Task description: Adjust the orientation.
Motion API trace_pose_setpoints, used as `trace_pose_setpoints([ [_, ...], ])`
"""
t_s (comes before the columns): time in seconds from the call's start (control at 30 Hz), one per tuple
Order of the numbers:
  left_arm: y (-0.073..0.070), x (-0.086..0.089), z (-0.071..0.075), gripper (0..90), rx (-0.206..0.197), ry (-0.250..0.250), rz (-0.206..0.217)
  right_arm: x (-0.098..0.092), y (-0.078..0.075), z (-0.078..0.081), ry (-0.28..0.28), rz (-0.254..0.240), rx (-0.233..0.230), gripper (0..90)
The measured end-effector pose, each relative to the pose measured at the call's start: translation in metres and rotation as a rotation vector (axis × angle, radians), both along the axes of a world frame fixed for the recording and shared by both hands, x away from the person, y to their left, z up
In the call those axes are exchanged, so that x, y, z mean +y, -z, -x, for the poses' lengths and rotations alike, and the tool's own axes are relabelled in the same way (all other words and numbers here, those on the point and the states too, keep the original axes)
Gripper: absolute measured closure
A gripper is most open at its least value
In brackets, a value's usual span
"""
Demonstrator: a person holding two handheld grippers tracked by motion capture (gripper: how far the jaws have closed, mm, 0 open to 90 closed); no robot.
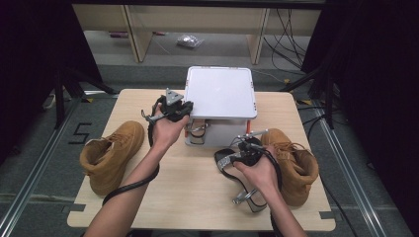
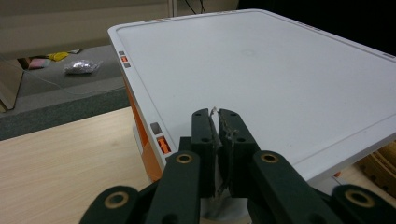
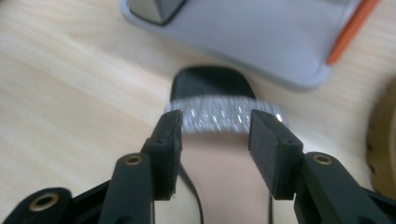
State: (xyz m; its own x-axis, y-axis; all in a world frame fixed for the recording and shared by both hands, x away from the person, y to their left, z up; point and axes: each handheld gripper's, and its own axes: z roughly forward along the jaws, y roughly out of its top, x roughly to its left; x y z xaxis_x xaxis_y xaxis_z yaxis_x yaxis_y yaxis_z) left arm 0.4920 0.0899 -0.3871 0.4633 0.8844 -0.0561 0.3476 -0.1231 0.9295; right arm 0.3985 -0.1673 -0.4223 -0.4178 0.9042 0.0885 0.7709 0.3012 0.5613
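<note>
Silver-strapped sandal (image 3: 224,116) is lying on the desk (image 1: 197,187) between my right gripper's (image 3: 215,135) opening jaws; left gripper (image 2: 218,135) jaws nearly closed, empty.

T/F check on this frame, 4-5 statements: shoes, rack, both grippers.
1. Two tan boots stand on the table, one at each side. True.
2. The right gripper is clamped shut on the boot. False: its jaws stand apart over the silver strap of the black sandal, pads not pressing.
3. The left gripper has its jaws nearly together, at the white rack's top edge. True.
4. The sandal lies on top of the white rack. False: it lies on the table in front of the rack.
5. The rack's top surface is bare. True.
</note>
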Motion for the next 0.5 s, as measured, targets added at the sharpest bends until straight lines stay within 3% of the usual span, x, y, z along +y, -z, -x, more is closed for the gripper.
trace_pose_setpoints([
  [0.13,0.001,-0.001,0.0,84.1,-0.009,-0.002,0.001,-0.014,-0.002,0.01,0.012,-0.01,0.008,53.7],
  [0.2,0.001,-0.002,0.0,84.3,-0.008,-0.001,0.0,-0.018,-0.003,0.015,0.052,-0.025,0.026,53.7],
  [0.23,0.001,-0.002,0.0,84.5,-0.008,0.002,-0.005,-0.023,-0.003,0.015,0.028,-0.002,0.008,53.7],
  [0.33,0.001,-0.002,0.0,85.0,-0.009,0.0,-0.001,-0.032,-0.004,0.017,0.044,0.007,0.03,53.8],
  [0.37,0.002,-0.002,0.0,85.1,-0.012,0.0,0.001,-0.032,-0.005,0.019,0.068,-0.014,0.048,53.8],
  [0.4,0.002,-0.002,0.0,85.2,-0.014,-0.001,0.005,-0.037,-0.005,0.019,0.037,0.002,0.049,53.8],
  [0.5,0.002,-0.002,0.0,85.2,-0.015,-0.002,0.005,-0.043,-0.004,0.021,0.039,0.01,0.048,53.8],
])
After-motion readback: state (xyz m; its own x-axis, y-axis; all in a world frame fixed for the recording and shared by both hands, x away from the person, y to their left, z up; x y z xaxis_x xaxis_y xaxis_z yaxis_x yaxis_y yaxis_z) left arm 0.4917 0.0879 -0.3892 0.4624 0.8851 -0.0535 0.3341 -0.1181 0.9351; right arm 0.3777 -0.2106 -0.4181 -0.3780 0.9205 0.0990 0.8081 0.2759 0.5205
